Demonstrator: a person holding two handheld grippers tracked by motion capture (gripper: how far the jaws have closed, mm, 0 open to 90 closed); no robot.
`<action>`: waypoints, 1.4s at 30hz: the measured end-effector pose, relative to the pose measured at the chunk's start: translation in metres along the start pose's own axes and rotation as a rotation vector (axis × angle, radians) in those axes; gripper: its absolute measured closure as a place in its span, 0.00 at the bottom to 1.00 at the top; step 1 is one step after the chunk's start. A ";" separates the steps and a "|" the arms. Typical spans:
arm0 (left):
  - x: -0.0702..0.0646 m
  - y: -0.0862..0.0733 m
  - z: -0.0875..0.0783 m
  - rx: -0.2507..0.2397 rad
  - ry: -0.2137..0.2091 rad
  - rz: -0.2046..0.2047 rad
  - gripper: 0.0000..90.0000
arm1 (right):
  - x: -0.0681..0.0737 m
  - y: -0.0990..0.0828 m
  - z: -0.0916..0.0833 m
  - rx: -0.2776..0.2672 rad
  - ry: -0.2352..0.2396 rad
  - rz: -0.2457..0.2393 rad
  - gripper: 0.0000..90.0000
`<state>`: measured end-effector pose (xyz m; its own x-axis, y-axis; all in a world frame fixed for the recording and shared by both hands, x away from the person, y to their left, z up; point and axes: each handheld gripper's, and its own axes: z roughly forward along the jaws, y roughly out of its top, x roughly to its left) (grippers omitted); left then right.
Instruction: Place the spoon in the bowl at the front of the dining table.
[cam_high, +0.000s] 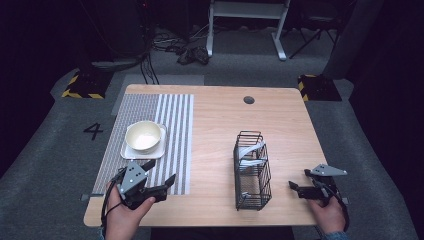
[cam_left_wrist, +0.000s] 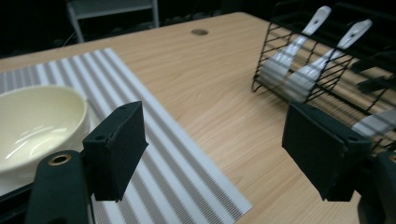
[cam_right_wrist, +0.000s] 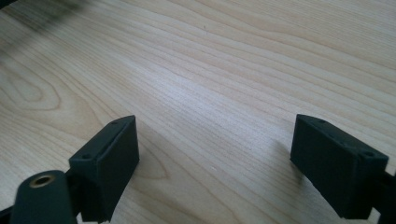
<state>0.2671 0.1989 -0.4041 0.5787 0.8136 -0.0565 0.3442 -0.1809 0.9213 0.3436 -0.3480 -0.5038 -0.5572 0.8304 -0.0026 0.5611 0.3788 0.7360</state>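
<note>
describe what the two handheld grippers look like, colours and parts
Both are black, each with two blocky, flat-faced jaws. The left gripper carries a grey three-cornered plate with small dark holes, and a black cable loops by the left hand. The right gripper has the same grey plate and a black cable. A brass-coloured eyelet sits near one jaw base. A blue cuff edges the right hand.

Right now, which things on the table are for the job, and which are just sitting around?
For the job:
- cream bowl on a white square plate
- white spoons in the black wire basket
- left gripper, jaws open and empty
- right gripper, jaws open and empty

Just sitting around:
- striped placemat
- grommet hole in the wooden table
</note>
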 end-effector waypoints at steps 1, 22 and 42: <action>-0.001 0.002 0.000 -0.012 -0.015 0.006 0.26 | 0.000 0.000 0.000 0.000 0.000 0.000 0.17; -0.045 0.046 0.035 -0.085 -0.230 0.132 0.27 | 0.000 0.000 0.000 0.000 -0.002 0.005 0.17; -0.095 0.068 0.064 -0.118 -0.446 0.252 0.31 | 0.000 0.000 0.000 0.000 -0.002 0.005 0.17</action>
<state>0.2829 0.0733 -0.3607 0.9000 0.4342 0.0382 0.0827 -0.2560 0.9631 0.3439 -0.3477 -0.5038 -0.5530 0.8332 -0.0004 0.5637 0.3745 0.7362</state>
